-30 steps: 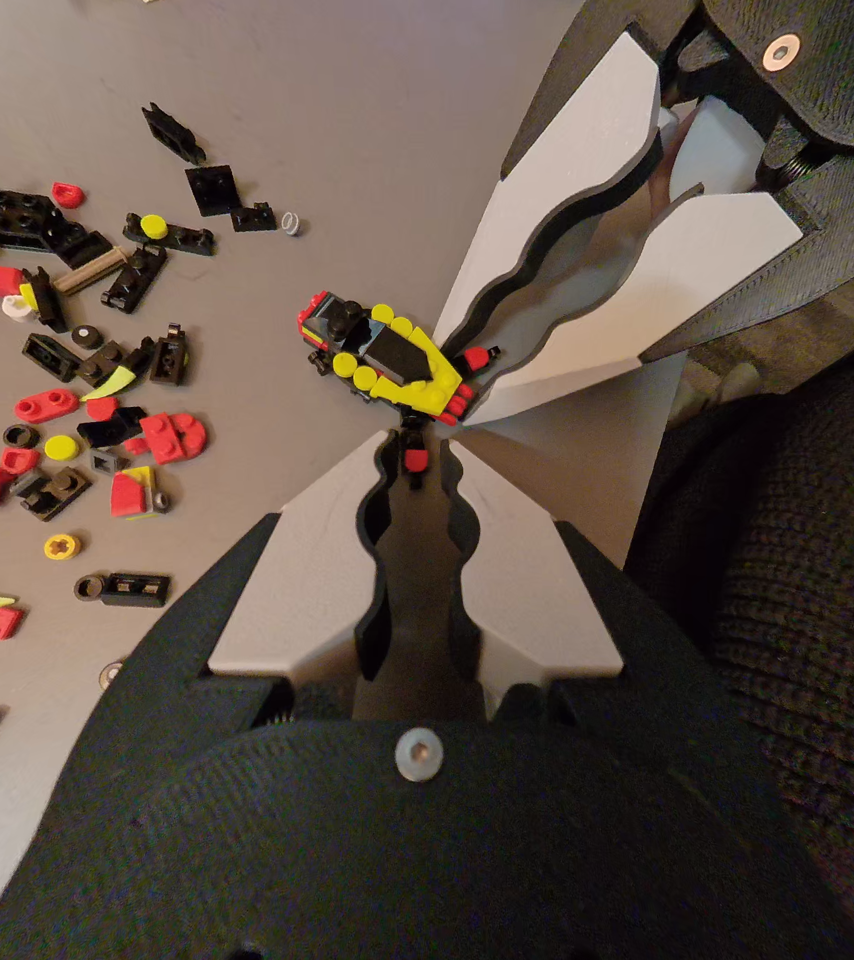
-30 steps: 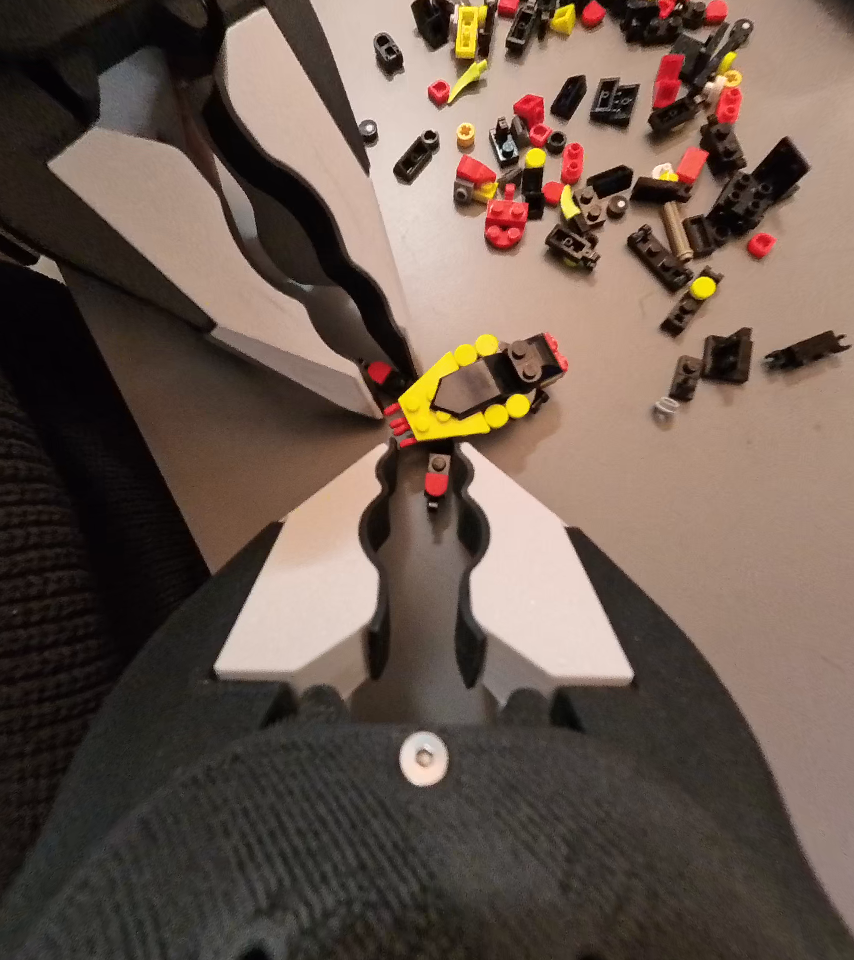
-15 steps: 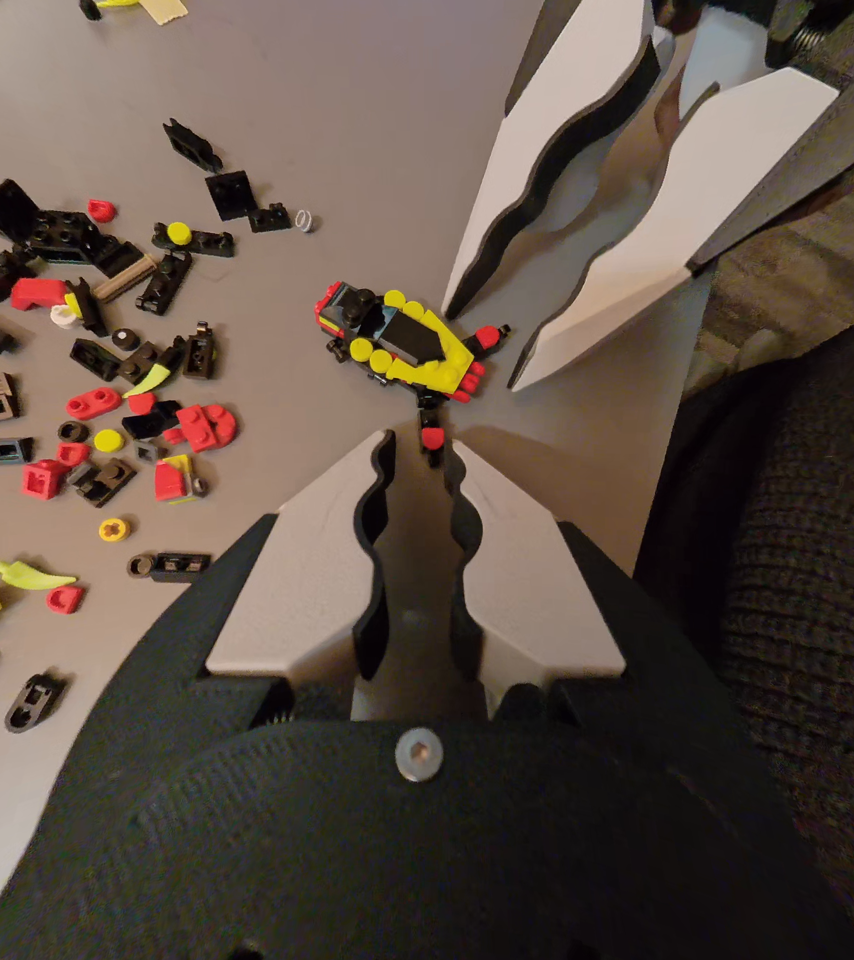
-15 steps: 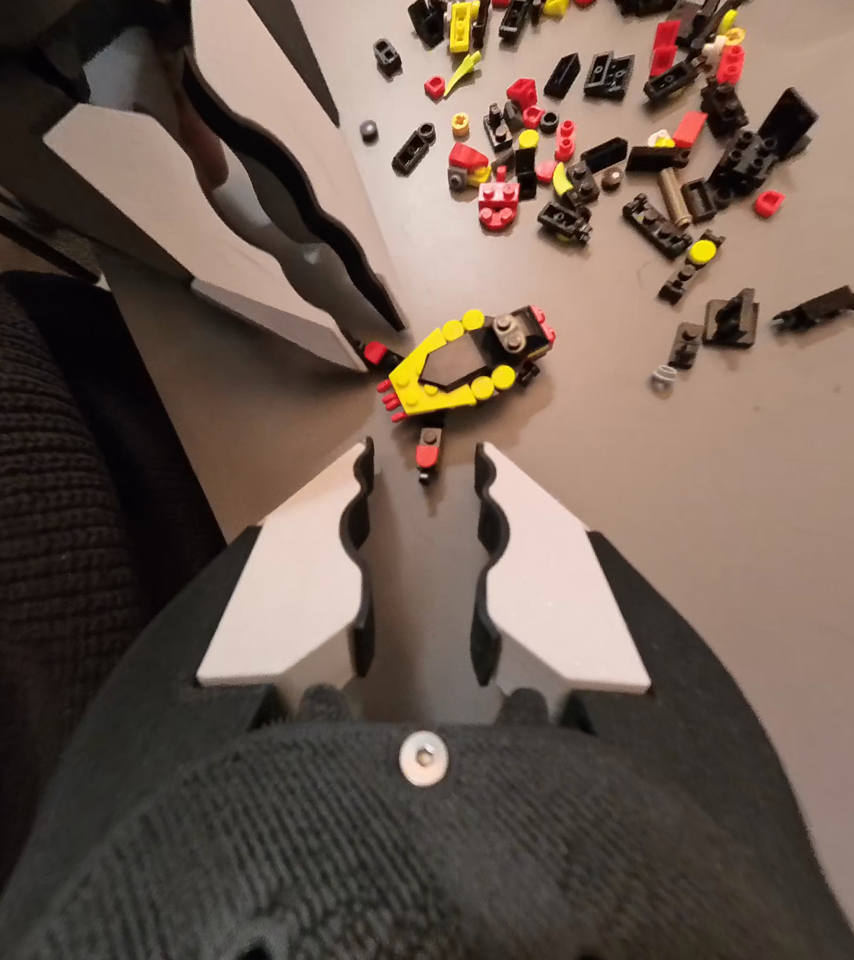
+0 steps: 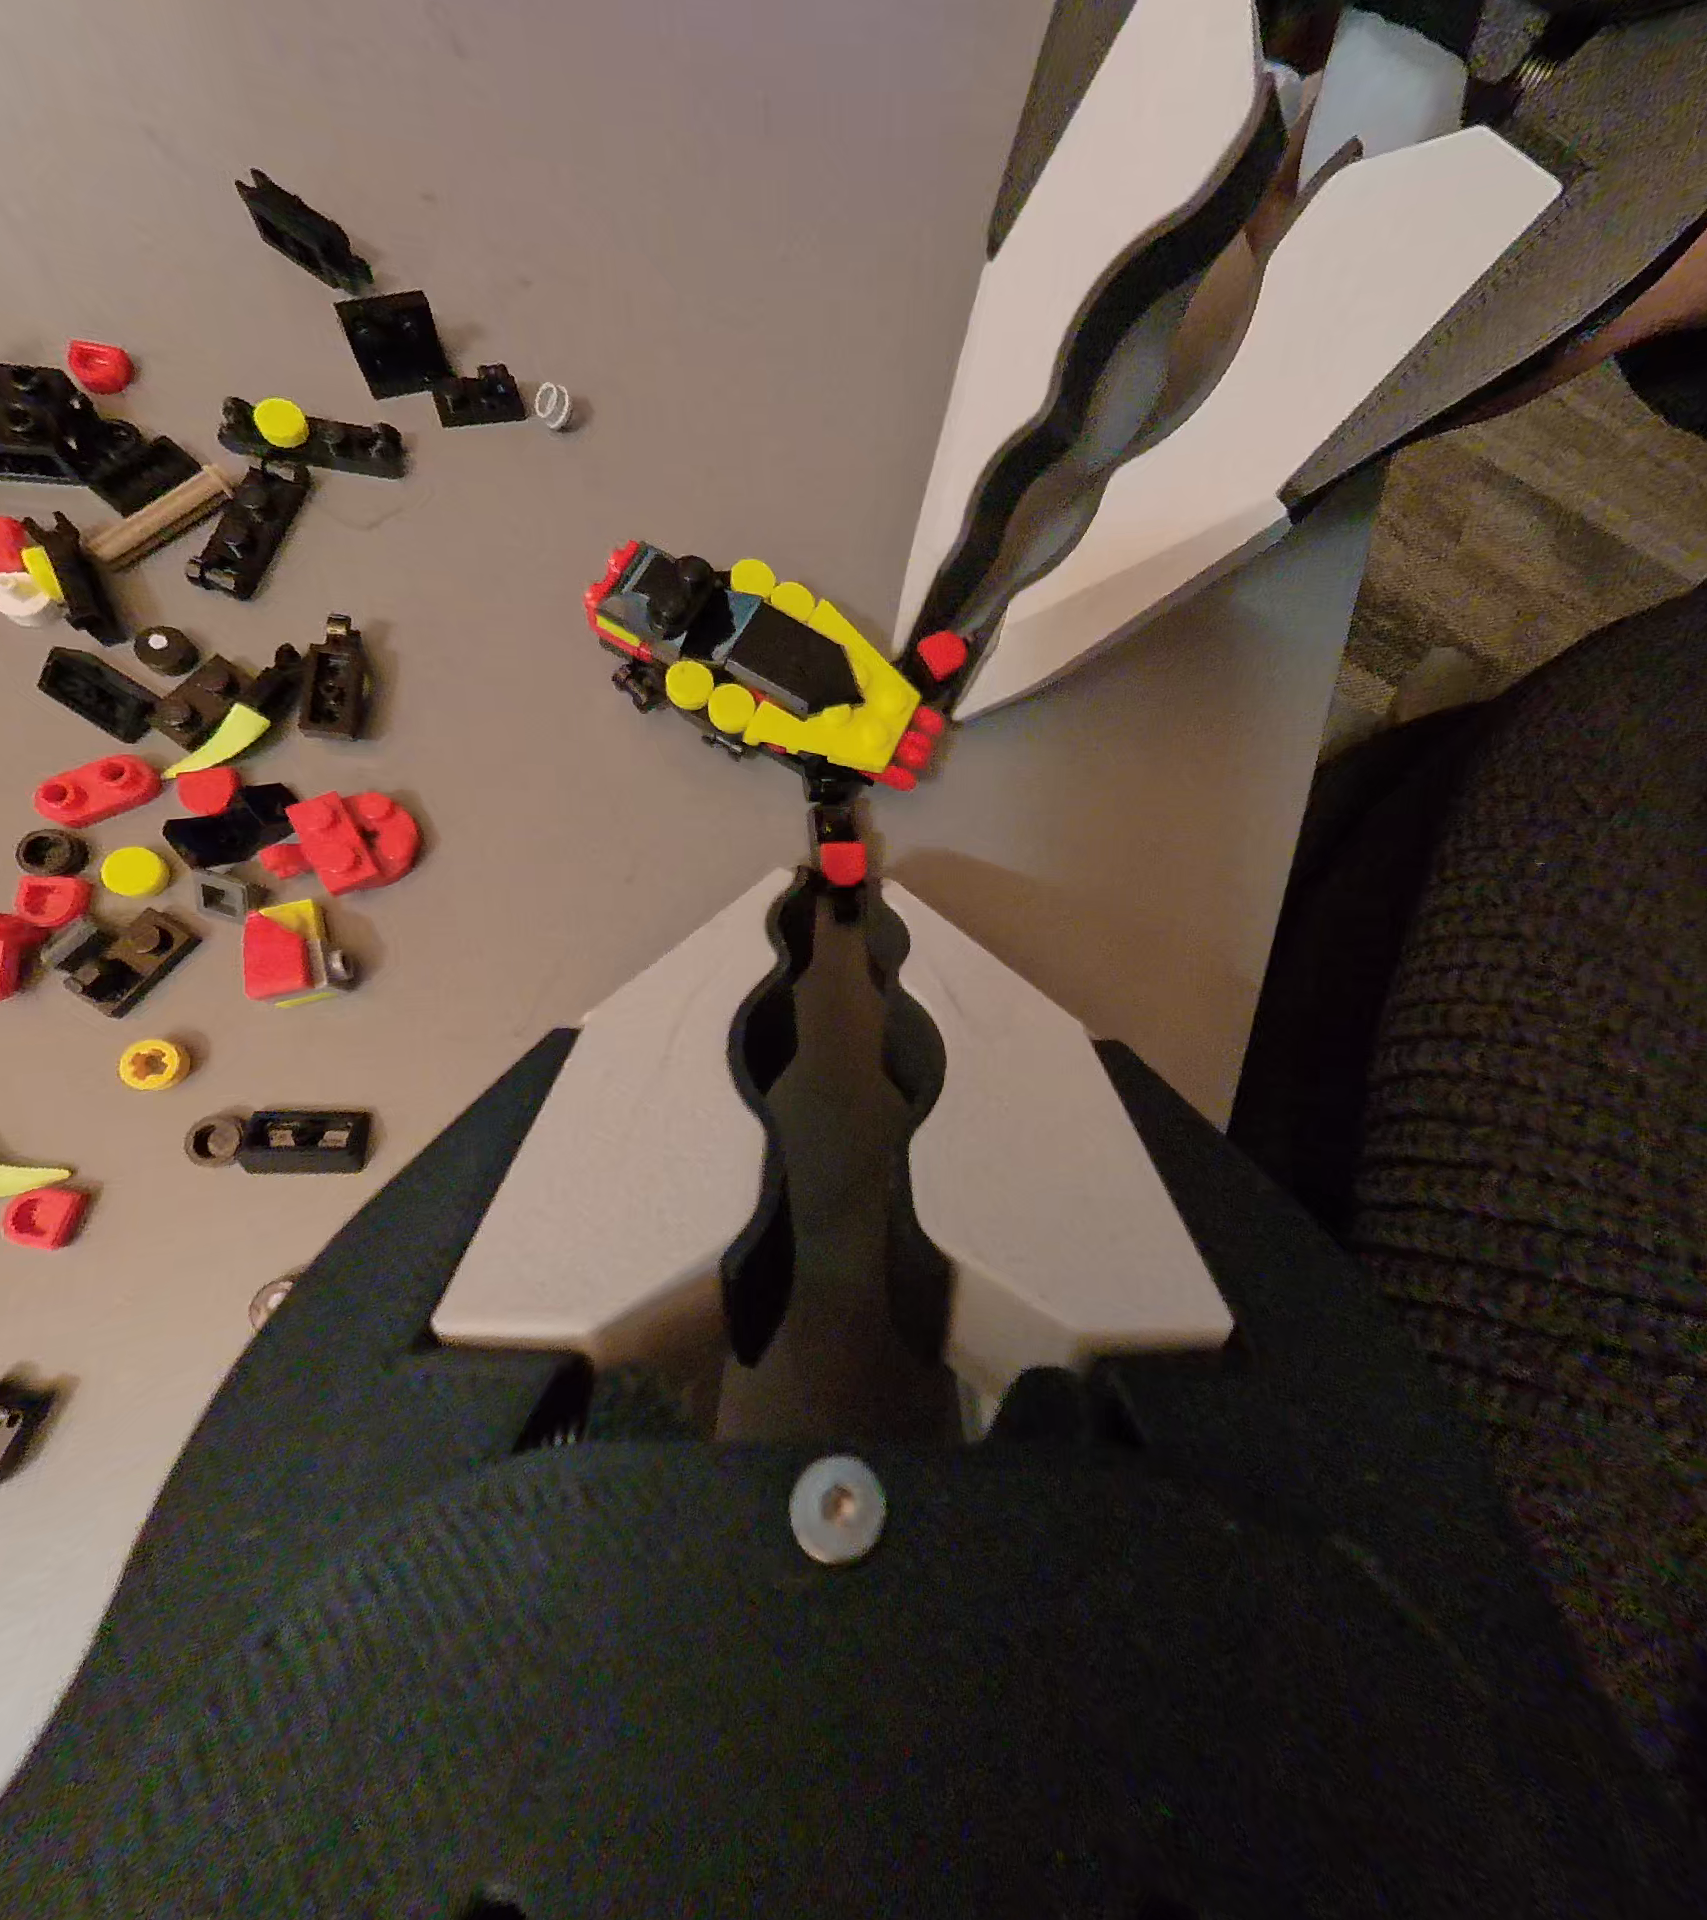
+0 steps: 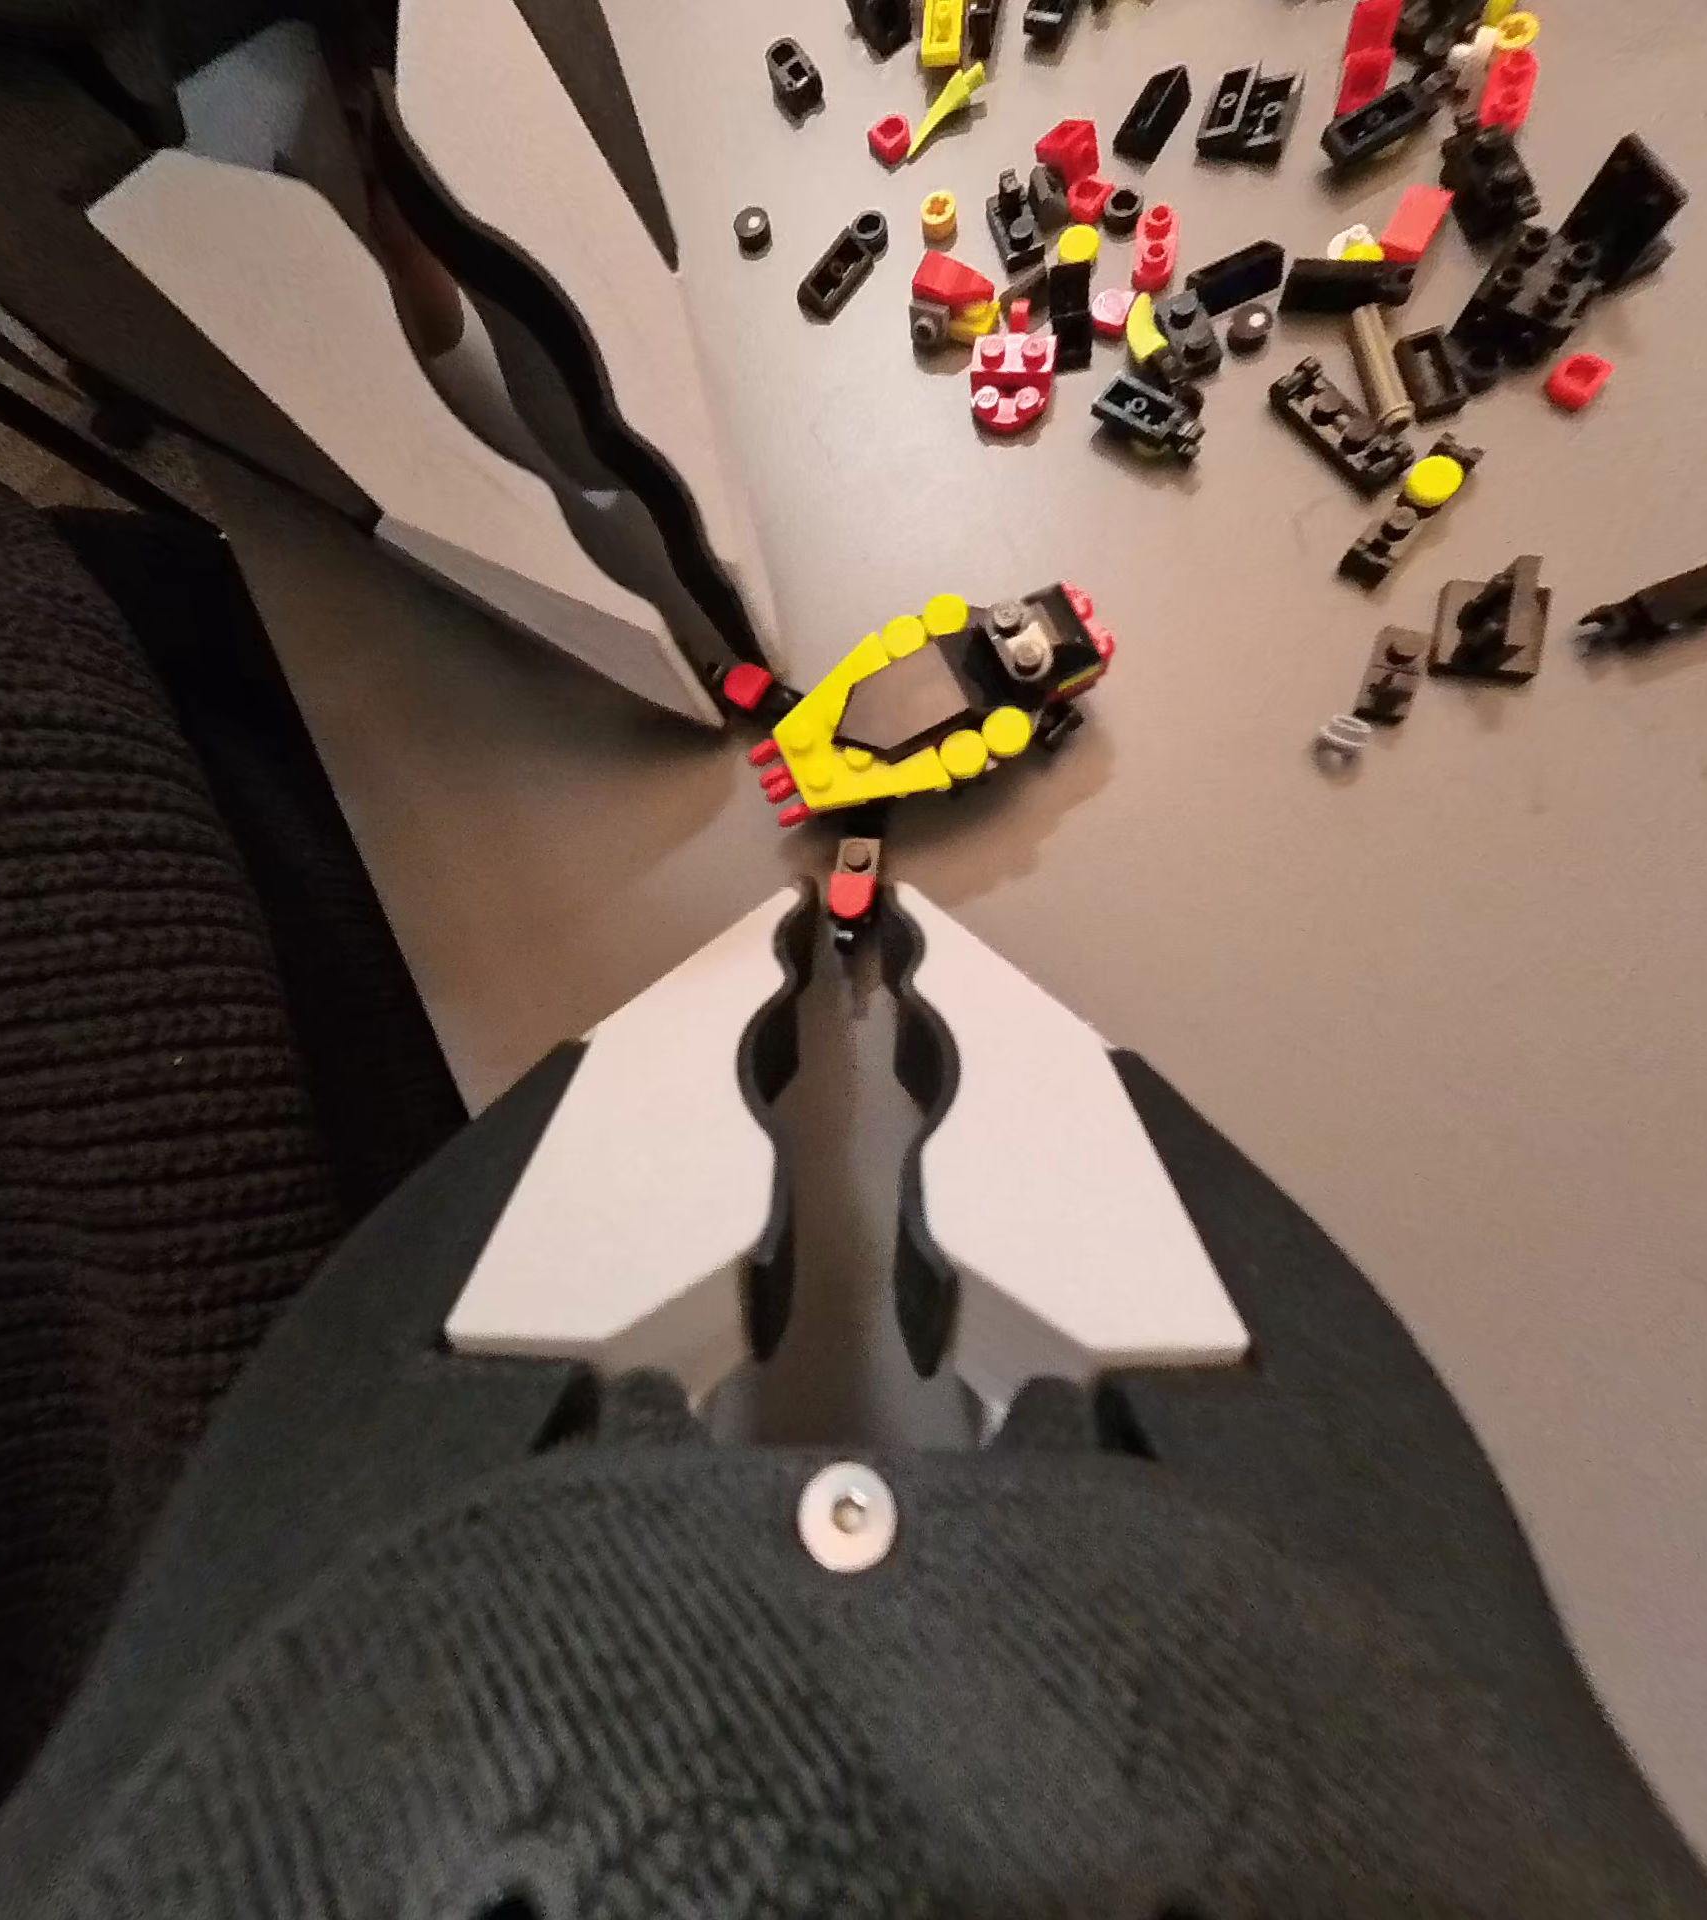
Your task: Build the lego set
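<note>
Small yellow, black and red brick model (image 5: pixel 776 665) near table edge (image 5: pixel 1275 935), one thin red-tipped side arm (image 5: pixel 841 862) pinched by left gripper (image 5: pixel 838 902), the opposite red-tipped arm (image 6: pixel 851 894) by right gripper (image 6: pixel 849 920). Narrow purchase on both: risk of arms snapping off or model twisting, dropping among loose bricks (image 5: pixel 205 810) or over the edge.

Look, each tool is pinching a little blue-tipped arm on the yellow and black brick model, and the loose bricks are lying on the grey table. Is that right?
Not quite: the little arms are red-tipped, not blue. The left wrist view shows the left tool pinching one red-tipped arm of the yellow and black brick model; the right tool pinches the other. The loose bricks do lie on the grey table.
</note>
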The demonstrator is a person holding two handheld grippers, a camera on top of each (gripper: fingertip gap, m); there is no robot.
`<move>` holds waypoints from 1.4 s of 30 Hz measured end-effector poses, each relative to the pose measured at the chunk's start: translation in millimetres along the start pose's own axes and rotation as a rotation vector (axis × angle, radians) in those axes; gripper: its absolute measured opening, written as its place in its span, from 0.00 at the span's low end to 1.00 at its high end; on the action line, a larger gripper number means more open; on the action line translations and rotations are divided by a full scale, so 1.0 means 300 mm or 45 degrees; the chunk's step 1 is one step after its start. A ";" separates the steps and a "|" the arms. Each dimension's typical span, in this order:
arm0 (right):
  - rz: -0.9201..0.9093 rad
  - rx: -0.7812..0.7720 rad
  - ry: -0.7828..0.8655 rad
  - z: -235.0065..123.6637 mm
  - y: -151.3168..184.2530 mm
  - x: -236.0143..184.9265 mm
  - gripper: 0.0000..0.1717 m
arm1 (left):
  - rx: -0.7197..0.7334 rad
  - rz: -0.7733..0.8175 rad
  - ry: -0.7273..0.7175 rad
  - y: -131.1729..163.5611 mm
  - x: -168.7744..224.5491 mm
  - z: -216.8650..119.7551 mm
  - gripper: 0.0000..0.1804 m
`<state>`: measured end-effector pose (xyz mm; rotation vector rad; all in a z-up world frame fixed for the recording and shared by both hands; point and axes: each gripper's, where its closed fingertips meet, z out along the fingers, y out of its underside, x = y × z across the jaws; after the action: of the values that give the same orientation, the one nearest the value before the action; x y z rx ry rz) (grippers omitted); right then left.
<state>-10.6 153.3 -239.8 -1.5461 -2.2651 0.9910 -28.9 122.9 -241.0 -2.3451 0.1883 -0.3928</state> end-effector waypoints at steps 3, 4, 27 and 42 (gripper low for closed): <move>-0.002 -0.001 -0.004 0.001 0.000 -0.001 0.05 | 0.002 -0.010 0.009 -0.001 0.001 0.001 0.03; -0.004 -0.002 -0.003 0.001 0.000 -0.002 0.05 | 0.002 -0.010 0.010 -0.001 0.002 0.001 0.03; -0.133 0.058 -0.006 -0.021 -0.028 -0.013 0.29 | 0.027 -0.032 0.091 -0.005 0.004 -0.028 0.07; -0.092 0.037 0.014 0.017 -0.044 -0.036 0.22 | 0.059 -0.111 0.058 -0.030 0.023 0.017 0.19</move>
<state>-18.5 138.8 -233.2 -1.4441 -2.2716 0.9887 -20.5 130.9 -236.5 -2.3055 0.0972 -0.4881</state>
